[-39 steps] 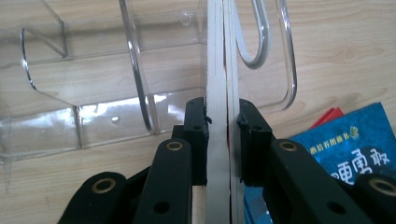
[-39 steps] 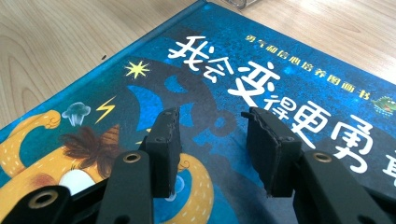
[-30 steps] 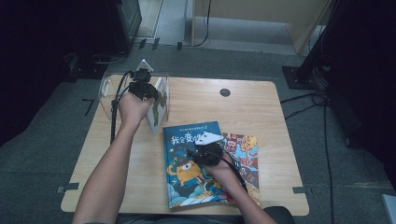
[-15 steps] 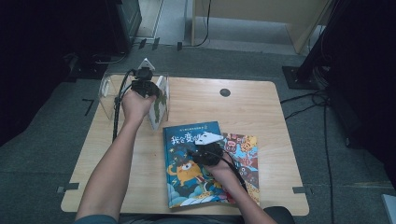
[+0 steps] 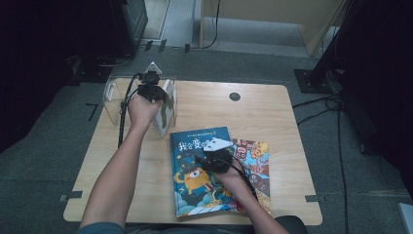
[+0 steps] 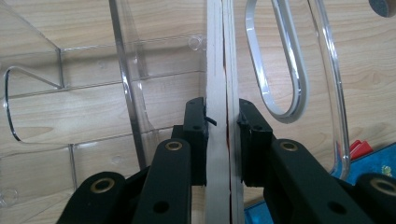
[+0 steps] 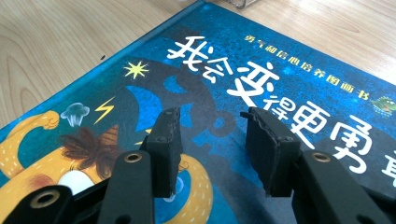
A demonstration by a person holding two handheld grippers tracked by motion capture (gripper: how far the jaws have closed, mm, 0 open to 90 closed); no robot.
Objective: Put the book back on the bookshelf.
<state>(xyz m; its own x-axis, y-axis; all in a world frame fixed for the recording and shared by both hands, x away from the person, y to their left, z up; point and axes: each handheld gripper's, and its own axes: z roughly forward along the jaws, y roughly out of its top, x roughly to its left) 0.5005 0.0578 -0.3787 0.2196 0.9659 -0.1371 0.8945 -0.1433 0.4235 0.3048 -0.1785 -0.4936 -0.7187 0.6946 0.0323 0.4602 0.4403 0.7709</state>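
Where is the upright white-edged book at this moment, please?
In the high view, the upright book stands at the table's far left, inside the clear rack, clamped by the left gripper.

The high view looks forward and down on the pale wooden table [image 5: 204, 105]. Each gripper view sits close; the right one shares the blue picture book [image 7: 261, 70] [image 5: 197, 170], at six o'clock.

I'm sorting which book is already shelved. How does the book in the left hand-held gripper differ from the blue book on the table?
The white-edged book stands upright in the clear acrylic rack; the blue book lies flat on the table, cover up. The left hand-held gripper is clamped on the upright book's edge; the right hand-held gripper hovers open over the blue cover. Both look like thin picture books.
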